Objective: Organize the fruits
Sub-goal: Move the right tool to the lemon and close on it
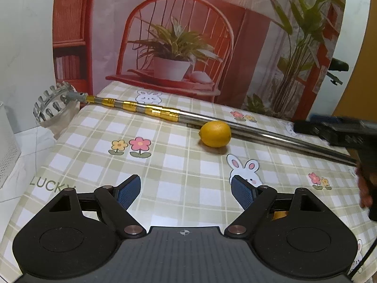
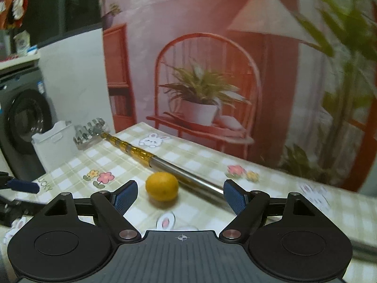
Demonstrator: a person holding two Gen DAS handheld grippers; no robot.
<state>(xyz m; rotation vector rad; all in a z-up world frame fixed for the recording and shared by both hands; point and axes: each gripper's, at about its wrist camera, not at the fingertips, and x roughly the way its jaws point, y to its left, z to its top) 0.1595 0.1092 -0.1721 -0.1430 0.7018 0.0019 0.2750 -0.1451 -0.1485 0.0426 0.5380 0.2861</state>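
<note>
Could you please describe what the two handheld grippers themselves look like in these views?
Both look alike. The left gripper and right gripper each have matte black linkage arms with silver pivot pins, round black housings, a ribbed dark grey centre plate bearing a small crosshair mark, and textured blue pads on the fingers.

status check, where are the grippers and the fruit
Left gripper open, empty. Right gripper open, empty, close to the lemon. Lemon lies on the checked tablecloth, against the telescopic fruit picker pole.
</note>
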